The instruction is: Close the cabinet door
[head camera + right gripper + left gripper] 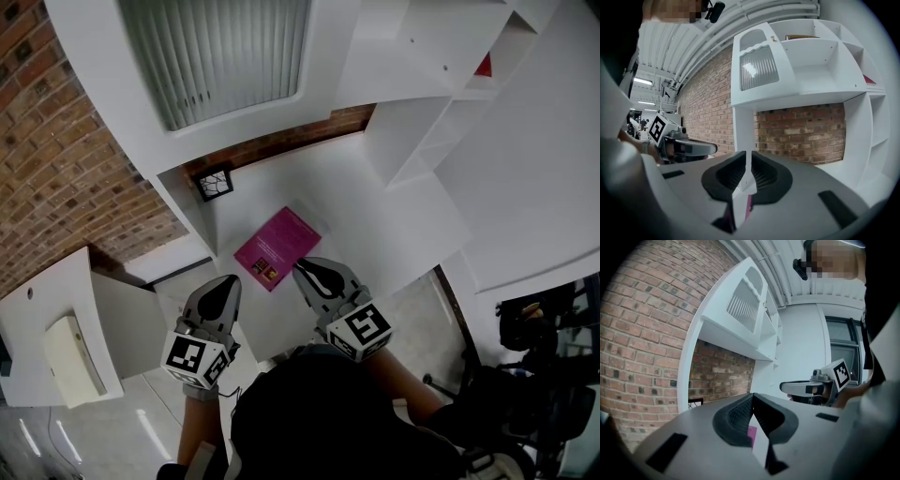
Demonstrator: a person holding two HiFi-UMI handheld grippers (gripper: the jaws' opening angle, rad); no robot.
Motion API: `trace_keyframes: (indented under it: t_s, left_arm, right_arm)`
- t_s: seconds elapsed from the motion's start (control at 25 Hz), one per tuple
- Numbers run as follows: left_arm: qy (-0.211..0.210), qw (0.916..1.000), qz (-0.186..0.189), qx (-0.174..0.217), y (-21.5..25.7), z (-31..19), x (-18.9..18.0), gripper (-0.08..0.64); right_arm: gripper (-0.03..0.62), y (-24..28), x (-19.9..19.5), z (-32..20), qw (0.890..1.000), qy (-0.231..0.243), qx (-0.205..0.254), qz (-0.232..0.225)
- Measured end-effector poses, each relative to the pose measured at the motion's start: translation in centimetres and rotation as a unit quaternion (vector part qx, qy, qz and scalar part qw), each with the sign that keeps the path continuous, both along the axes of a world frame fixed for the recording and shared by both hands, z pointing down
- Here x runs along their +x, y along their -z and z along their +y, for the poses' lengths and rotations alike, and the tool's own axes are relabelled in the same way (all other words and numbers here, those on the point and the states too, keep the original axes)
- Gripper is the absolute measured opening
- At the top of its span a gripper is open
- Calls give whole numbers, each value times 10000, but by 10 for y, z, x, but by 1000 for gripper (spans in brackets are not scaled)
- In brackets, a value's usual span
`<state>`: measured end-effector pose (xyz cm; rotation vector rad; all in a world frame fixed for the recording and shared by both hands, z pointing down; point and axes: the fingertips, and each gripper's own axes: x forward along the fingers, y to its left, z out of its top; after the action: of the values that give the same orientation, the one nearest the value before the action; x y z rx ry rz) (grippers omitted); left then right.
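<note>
The white cabinet has an upper door with ribbed glass [220, 56], also seen in the right gripper view [759, 65] and the left gripper view [745, 305]. It looks flush with its frame. My left gripper [225, 292] and right gripper [314, 274] hover side by side over the white desk surface [375, 206], well below that door and touching nothing. Both are shut and empty. The left gripper's [752, 398] jaws meet at the tips; the right gripper's [746, 158] jaws leave only a thin slit.
A pink booklet [277, 247] lies on the desk just ahead of the grippers. A small black-framed picture [215, 183] stands by the brick wall [56, 159]. Open shelves [450, 112] with a red item [484, 66] are at the right. A white panel [131, 323] juts out at lower left.
</note>
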<state>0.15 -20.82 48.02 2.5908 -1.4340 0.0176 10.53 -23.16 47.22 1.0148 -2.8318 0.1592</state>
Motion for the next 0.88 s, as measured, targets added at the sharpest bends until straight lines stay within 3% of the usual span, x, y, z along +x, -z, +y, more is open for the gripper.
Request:
trace_keyframes:
  t_s: [0.88]
  left_arm:
    - [188,9996,-193,-34,-8,-1,-2,9]
  right_arm:
    - [44,-8,-7,0,9999,106,-47,97]
